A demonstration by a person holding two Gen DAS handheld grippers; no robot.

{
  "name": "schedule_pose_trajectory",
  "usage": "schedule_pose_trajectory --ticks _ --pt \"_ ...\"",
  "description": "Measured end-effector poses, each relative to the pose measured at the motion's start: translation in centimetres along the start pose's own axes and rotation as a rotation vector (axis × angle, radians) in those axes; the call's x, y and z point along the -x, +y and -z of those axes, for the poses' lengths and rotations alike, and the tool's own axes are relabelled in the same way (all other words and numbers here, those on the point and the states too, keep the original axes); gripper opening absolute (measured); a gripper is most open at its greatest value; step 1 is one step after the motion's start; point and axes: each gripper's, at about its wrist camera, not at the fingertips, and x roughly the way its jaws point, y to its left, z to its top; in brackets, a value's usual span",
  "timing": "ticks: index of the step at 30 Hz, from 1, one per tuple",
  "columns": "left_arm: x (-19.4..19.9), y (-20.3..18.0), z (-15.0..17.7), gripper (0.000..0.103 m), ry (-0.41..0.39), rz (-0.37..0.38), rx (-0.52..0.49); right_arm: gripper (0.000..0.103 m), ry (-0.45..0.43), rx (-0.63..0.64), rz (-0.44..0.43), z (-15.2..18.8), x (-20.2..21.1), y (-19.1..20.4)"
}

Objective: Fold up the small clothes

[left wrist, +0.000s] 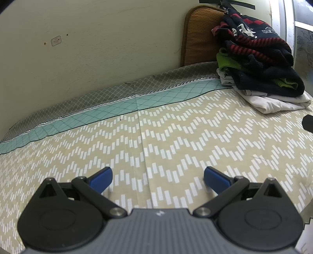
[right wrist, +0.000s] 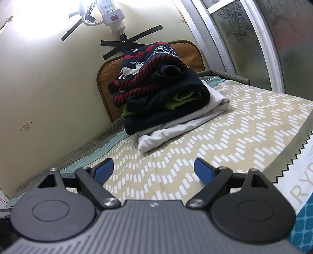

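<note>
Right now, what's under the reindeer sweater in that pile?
Under the reindeer sweater lie a dark garment with green fabric showing, then white cloth on the bedsheet. Anything deeper is covered.

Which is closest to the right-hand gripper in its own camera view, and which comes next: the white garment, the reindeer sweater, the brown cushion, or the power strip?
From the right gripper:
1. White garment, bottom of the pile, straight ahead.
2. Reindeer sweater, top of the pile.
3. Brown cushion, behind the pile, against the wall.
4. Power strip, high on the wall.
</note>
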Motion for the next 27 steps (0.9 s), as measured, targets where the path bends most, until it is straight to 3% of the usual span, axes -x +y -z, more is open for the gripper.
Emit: schedule_pose_trajectory --ticks 27 --pt "0.05 -0.04 -0.01 0.103 0.001 0.001 -0.002 0.091 0.002 0.001 -0.004 -0.11 -0.19 -0.11"
